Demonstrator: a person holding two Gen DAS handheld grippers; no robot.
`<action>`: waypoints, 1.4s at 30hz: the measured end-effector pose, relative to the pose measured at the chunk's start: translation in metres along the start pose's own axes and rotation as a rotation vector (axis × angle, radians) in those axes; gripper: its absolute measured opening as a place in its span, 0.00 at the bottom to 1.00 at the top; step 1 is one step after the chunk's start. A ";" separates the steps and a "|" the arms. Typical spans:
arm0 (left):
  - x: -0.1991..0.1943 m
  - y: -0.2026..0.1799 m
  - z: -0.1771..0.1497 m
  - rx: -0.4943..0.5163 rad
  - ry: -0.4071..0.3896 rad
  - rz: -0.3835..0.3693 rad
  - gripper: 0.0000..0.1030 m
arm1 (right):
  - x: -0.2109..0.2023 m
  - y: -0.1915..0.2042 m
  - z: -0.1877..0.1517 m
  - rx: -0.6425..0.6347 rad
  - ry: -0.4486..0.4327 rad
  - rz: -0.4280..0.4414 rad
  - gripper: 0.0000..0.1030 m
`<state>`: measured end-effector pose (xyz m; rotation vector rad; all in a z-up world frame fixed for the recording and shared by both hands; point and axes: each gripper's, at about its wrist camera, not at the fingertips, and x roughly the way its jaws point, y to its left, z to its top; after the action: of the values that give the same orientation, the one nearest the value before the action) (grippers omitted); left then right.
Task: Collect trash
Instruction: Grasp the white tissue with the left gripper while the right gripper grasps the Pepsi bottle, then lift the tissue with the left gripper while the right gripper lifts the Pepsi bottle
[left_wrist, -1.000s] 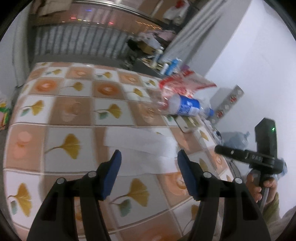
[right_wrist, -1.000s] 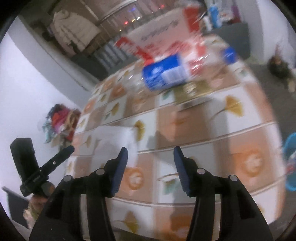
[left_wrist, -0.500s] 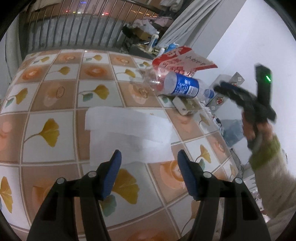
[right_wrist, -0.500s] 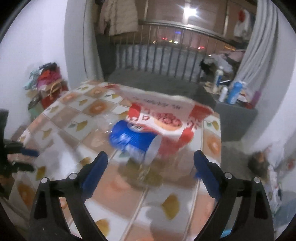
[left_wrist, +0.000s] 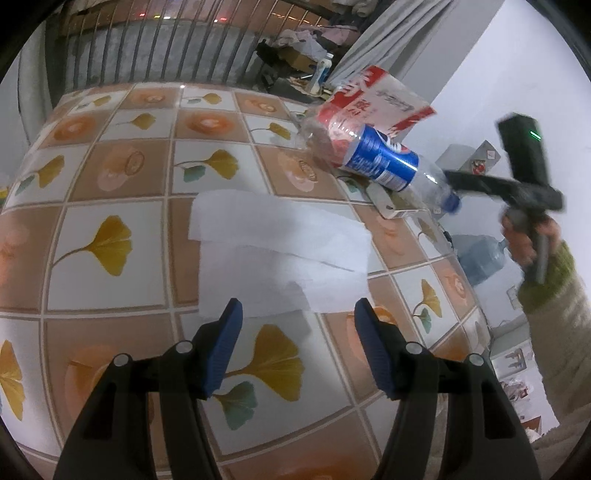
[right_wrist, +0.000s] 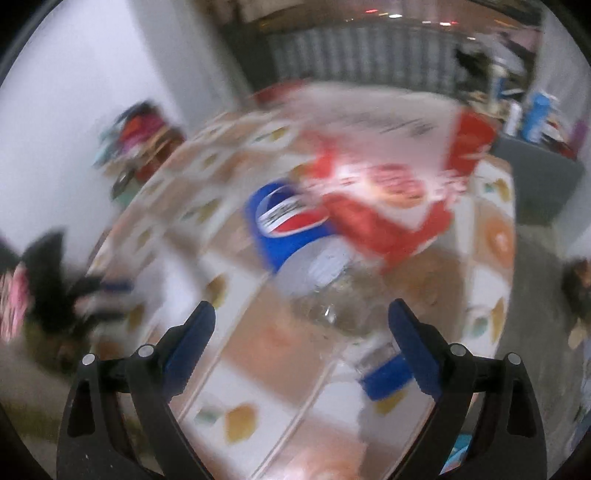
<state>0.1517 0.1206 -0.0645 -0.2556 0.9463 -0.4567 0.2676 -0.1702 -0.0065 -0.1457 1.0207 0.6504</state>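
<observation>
Left gripper (left_wrist: 297, 336): fingers spread wide, empty, just before the tissue (left_wrist: 280, 254).
Right gripper (right_wrist: 301, 332): fingers spread wide around the bottle (right_wrist: 314, 254) neck.
Bottle: beyond the tissue, beside the red bag (left_wrist: 373, 103).

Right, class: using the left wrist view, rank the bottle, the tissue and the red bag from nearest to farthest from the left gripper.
1. tissue, just ahead of the left gripper, flat on the table.
2. bottle, farther off, ahead and right, lying down.
3. red bag, behind the bottle, far right.

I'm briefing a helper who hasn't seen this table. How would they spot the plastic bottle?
On the ginkgo-patterned table, look past the white paper sheets toward the far right edge. The plastic bottle lies on its side against a red-and-white bag; it alone is clear with a blue label and cap.
</observation>
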 end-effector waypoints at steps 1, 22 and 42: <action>0.000 0.002 -0.001 -0.008 0.001 0.002 0.60 | 0.000 0.011 -0.005 -0.020 0.020 0.024 0.88; -0.024 0.024 -0.013 -0.091 -0.039 0.043 0.51 | 0.077 0.071 0.026 0.253 0.002 0.114 0.83; -0.028 0.037 0.004 -0.084 -0.074 0.070 0.39 | 0.071 0.091 0.005 0.282 0.031 -0.034 0.51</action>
<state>0.1510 0.1668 -0.0569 -0.3126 0.9007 -0.3414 0.2451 -0.0642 -0.0460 0.0739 1.1268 0.4681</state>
